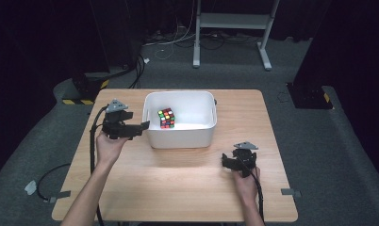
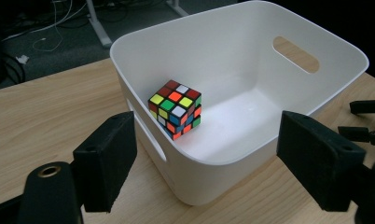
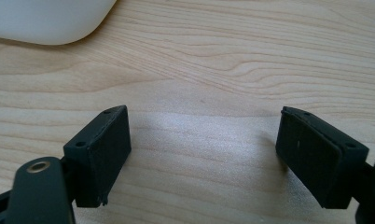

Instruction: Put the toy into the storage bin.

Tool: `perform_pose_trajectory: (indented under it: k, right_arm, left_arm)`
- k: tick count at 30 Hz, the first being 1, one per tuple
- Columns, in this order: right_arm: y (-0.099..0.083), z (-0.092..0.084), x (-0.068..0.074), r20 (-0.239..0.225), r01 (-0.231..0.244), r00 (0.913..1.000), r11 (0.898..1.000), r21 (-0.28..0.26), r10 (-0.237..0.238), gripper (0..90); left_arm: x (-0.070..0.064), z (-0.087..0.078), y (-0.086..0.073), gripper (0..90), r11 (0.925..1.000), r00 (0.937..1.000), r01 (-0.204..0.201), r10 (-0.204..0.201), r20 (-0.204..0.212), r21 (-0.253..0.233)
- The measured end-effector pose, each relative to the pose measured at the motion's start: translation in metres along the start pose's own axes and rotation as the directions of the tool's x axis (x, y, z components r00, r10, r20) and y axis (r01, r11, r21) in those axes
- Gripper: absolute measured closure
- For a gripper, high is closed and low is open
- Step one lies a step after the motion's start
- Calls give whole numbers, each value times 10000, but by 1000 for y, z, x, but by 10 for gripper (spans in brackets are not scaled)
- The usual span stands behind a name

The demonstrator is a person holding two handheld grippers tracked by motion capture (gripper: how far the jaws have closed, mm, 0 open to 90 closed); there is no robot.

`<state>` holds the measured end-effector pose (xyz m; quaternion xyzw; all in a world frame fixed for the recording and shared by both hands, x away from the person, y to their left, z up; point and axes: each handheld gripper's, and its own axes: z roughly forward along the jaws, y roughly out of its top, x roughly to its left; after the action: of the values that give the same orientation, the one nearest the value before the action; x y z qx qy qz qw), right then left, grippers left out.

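Cube (image 2: 175, 108) sits in bin (image 2: 288, 28), beyond open left tongs (image 2: 209, 163).

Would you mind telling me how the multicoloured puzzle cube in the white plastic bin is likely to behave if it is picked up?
The multicoloured puzzle cube looks rigid, with flat faces, so the pads should probably grip it squarely, and it is unlikely to roll. Its glossy stickers may be a little slippery. Its layers might twist under an off-centre squeeze. The white plastic bin has tall walls, which may crowd a sideways approach.

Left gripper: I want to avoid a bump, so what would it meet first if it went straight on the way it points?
Probably the near wall of the white bin, which stands between the open left gripper and the puzzle cube; depth is unclear.
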<state>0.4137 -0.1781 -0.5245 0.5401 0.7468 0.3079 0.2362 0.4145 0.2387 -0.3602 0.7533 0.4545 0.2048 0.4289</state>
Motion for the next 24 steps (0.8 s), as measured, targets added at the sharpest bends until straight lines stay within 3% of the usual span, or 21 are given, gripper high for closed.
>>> perform_pose_trajectory:
  k: [24]
  right_arm:
    - [0, 0, 0, 0, 0, 10000, 10000, -3, 0, 176]
  left_arm:
    - [6, -20, -21, 203, 9995, 9993, 266, -270, -271, -175]
